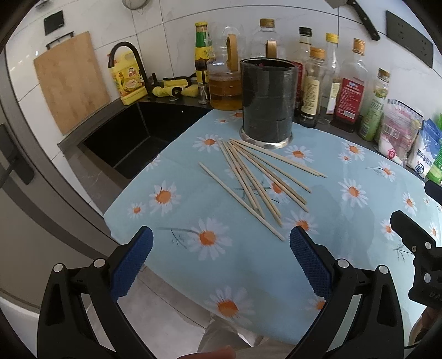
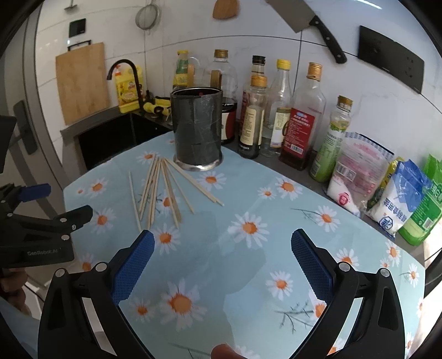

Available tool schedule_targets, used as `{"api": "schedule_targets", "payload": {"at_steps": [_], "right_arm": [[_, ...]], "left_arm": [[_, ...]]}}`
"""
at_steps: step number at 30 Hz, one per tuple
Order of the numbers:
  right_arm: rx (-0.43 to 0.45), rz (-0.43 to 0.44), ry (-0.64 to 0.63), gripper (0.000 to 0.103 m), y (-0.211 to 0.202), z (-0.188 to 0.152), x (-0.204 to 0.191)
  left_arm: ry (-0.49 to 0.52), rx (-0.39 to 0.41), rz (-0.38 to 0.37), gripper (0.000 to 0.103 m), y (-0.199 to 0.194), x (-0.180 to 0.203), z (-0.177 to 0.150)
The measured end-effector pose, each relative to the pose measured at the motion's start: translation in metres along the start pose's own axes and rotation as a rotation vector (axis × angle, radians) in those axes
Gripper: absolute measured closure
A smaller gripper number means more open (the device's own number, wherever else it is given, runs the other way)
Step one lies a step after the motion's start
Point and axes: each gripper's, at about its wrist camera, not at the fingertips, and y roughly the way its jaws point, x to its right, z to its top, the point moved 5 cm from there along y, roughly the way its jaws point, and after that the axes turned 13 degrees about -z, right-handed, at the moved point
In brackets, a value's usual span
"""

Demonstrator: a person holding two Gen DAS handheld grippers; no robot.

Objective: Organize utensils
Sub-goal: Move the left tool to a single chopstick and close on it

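Several loose wooden chopsticks (image 1: pixel 257 179) (image 2: pixel 160 190) lie fanned out on the blue daisy-print cloth (image 1: pixel 221 265) (image 2: pixel 248 270). Just behind them stands a dark cylindrical utensil holder (image 1: pixel 266 102) (image 2: pixel 197 127) with a metal base. My left gripper (image 1: pixel 221 237) hovers open over the cloth's near edge, short of the chopsticks, with nothing between its blue pads. My right gripper (image 2: pixel 222 237) is also open and empty, to the right of the pile. Each view shows the other gripper's black body at its side edge.
A row of oil and sauce bottles (image 2: pixel 279 110) (image 1: pixel 317 82) lines the wall behind the holder. Bags of seasoning (image 2: pixel 386 190) sit at the right. A black sink (image 1: pixel 129 138) with a faucet lies left of the cloth. A cleaver (image 2: pixel 309 24) hangs on the wall.
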Motion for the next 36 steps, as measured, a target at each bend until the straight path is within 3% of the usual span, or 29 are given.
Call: {"api": "schedule_targets", "payload": {"at_steps": [13, 18, 28, 30, 31, 32, 36], "right_arm": [[-0.034, -0.045, -0.093, 0.008, 0.058, 0.044, -0.049], [-0.023, -0.023, -0.197, 0.009, 0.085, 0.055, -0.071], [-0.105, 0.098, -0.216, 0.01, 0.148, 0.07, -0.067], [-0.112, 0.113, -0.219, 0.017, 0.157, 0.073, -0.063], [-0.118, 0.116, -0.232, 0.033, 0.165, 0.076, -0.061], [-0.124, 0.118, -0.247, 0.042, 0.17, 0.077, -0.061], [-0.123, 0.166, -0.331, 0.042, 0.19, 0.078, -0.069]], "left_arm": [[-0.038, -0.088, -0.042, 0.006, 0.059, -0.056, 0.032], [-0.063, -0.142, -0.069, 0.006, 0.09, -0.066, 0.039], [-0.077, -0.183, -0.066, 0.006, 0.129, -0.069, 0.045], [-0.098, -0.19, -0.059, 0.006, 0.134, -0.072, 0.046], [-0.114, -0.193, -0.053, 0.006, 0.137, -0.074, 0.047], [-0.127, -0.192, -0.049, 0.006, 0.138, -0.075, 0.048], [-0.18, -0.187, -0.017, 0.006, 0.14, -0.081, 0.051]]}}
